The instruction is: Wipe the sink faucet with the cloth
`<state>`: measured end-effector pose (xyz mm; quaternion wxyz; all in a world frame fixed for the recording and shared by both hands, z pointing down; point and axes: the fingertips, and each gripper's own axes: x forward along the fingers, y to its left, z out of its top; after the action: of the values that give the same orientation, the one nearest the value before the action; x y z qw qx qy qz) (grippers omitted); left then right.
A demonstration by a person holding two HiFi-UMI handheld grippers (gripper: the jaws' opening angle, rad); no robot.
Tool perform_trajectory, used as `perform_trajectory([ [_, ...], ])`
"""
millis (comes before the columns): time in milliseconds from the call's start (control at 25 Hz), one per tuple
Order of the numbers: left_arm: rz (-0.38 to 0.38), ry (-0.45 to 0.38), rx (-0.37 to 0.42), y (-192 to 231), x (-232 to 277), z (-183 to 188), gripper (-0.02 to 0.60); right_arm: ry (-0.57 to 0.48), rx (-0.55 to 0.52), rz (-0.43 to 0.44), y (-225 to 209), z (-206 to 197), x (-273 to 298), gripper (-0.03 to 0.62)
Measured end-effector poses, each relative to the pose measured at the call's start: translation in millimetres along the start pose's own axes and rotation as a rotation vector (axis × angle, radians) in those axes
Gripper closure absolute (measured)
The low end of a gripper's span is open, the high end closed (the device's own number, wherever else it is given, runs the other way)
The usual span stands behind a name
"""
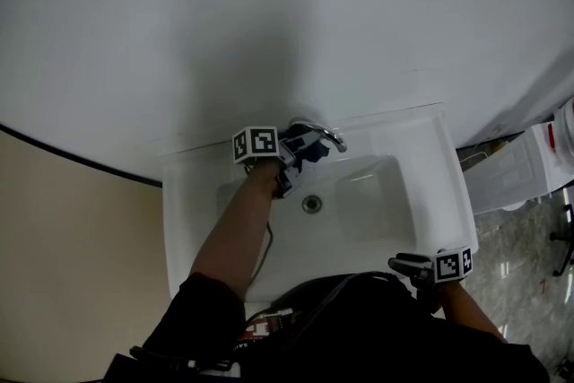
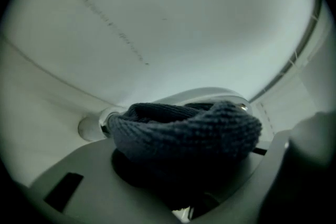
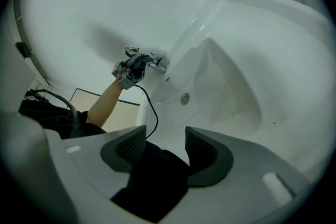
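Gripping cloth (image 2: 184, 131) at faucet (image 1: 323, 135), left gripper (image 1: 301, 150); right gripper (image 3: 165, 143) spread, empty, own view only.

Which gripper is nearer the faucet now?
Left. The left gripper holds the cloth against the faucet; the right gripper sits open and empty at the front of the sink.

The white sink (image 1: 421, 148) in front of me is fixed against the wall (image 1: 269, 13). Its chrome faucet (image 1: 330, 136) stands at the centre of the back ledge, with the spout reaching over the basin. The round drain (image 1: 311, 204) is set in the basin floor, just in front of the faucet.
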<state>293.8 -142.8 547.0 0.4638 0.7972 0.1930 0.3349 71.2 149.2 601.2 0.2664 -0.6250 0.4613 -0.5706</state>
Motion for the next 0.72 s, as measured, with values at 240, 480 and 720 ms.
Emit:
perform_trajectory([
  [240,-0.044,-0.044,-0.215,25,2,-4,0.456,0.002,0.004,0.003,-2,-1,-1,0.368],
  [480,0.002,-0.055,-0.049,-8,-11,5,0.456,-0.004,-0.009,0.014,3,2,1,0.368],
  [720,0.111,-0.009,0.481,-55,-13,3,0.457,-0.002,-0.013,0.011,4,0,2,0.368],
])
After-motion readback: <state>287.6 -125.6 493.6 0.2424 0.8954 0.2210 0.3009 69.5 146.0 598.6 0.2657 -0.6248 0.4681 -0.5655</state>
